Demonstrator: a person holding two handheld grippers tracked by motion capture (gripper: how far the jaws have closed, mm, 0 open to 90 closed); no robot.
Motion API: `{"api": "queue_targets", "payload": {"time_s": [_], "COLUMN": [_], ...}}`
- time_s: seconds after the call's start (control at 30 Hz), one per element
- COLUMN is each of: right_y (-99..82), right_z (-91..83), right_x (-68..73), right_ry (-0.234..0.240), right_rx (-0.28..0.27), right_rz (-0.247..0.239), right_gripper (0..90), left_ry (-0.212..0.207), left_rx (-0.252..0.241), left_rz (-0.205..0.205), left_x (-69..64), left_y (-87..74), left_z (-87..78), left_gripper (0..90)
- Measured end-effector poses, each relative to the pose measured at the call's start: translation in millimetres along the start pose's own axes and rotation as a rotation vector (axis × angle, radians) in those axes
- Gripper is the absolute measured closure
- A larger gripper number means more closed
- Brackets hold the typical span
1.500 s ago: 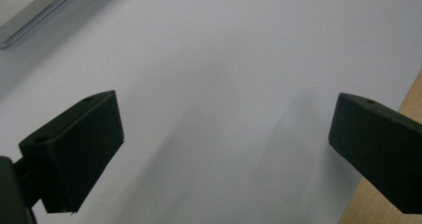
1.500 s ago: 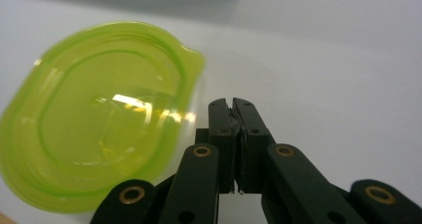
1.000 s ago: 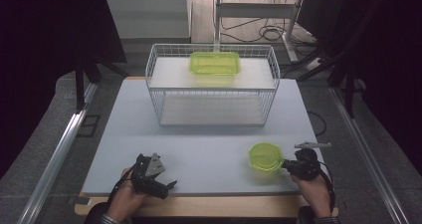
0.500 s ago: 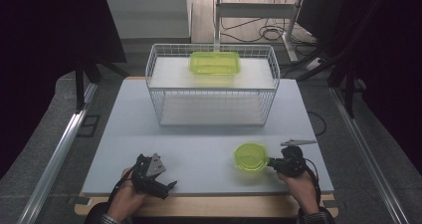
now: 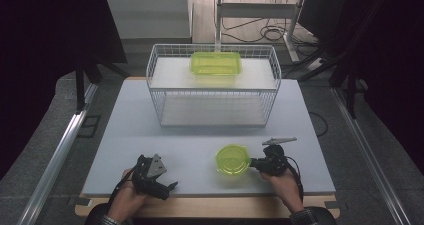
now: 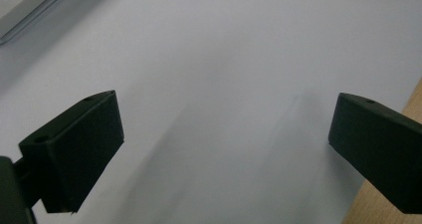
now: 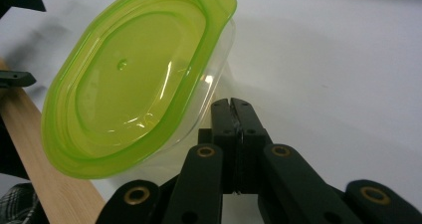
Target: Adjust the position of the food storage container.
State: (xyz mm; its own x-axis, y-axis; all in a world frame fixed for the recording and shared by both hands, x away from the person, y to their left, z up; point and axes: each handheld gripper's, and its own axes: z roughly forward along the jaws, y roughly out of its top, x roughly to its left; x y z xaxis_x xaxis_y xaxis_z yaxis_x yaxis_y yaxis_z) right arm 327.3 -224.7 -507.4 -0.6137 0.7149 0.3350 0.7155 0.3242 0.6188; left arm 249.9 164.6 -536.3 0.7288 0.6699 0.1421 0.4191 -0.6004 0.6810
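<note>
At six o'clock on tabletop (image 5: 150, 120), we see round container (image 5: 233, 159), right gripper (image 5: 255, 162) touching its three o'clock side, fingers pressed together, gripping nothing. Left gripper (image 5: 167, 187) wide open, empty. We judge container light, thin, slippery; best gripped by rim.

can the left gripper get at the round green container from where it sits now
Probably yes. The left gripper rests open near the table's front edge, and only bare tabletop lies between it and the round green container. But the right gripper, shut, already sits against that container's right side.
</note>
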Motion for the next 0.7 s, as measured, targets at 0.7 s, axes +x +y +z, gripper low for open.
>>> {"api": "queue_targets", "payload": {"time_s": [0.7], "right_y": [6.9], "right_z": [-9.6], "right_x": [3.1], "right_ry": [-0.096], "right_rx": [-0.059], "right_rz": [-0.137], "right_gripper": [81.6], "left_ry": [-0.006], "left_rx": [-0.024], "left_rz": [-0.04], "left_x": [1.6], "left_y": [1.7], "left_z": [-4.3], "left_gripper": [1.4]}}
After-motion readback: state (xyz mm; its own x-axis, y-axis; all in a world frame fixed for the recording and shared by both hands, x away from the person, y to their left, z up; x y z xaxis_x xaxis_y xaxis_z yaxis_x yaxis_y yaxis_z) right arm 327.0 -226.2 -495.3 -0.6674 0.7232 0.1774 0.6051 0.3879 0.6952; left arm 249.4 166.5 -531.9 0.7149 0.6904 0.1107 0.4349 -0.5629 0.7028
